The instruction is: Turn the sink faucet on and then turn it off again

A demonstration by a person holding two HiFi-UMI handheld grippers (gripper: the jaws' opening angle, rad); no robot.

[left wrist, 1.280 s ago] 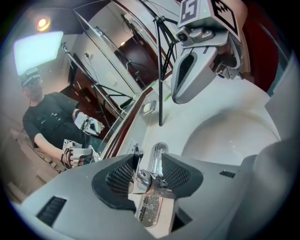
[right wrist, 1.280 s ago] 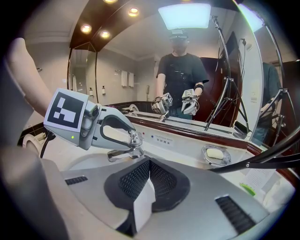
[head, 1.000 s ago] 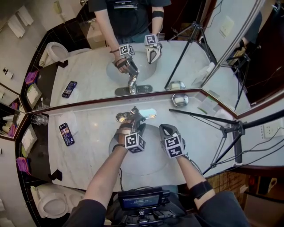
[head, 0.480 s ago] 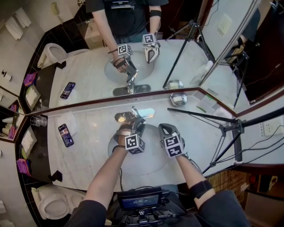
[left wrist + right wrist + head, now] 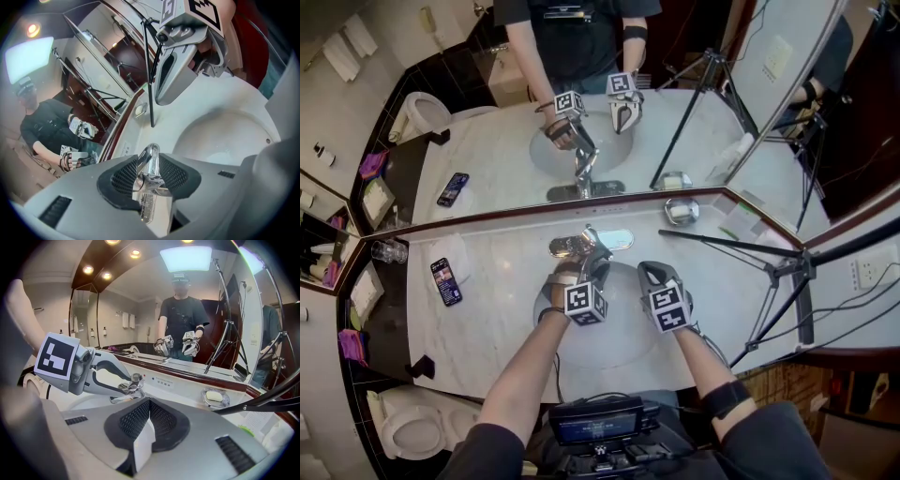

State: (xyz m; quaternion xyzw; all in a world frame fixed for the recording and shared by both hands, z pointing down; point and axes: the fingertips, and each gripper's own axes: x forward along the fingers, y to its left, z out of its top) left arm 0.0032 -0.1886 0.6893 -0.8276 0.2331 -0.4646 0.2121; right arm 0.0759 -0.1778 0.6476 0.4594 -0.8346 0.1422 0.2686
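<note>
A chrome faucet stands at the back of the white sink basin. In the left gripper view its lever lies between the mesh pads. My left gripper has just been closing its jaws, and the pads now press on that lever from both sides. My right gripper hovers over the basin's right half, shut with nothing in it. The right gripper view shows the left gripper reaching the faucet. No water stream shows.
A mirror runs behind the counter. A phone and a glass sit at the left. A soap dish lies back right. A tripod leans over the right side. A toilet is at the lower left.
The left gripper has stayed at the faucet lever with barely any shift. The right gripper has kept still beside it.
</note>
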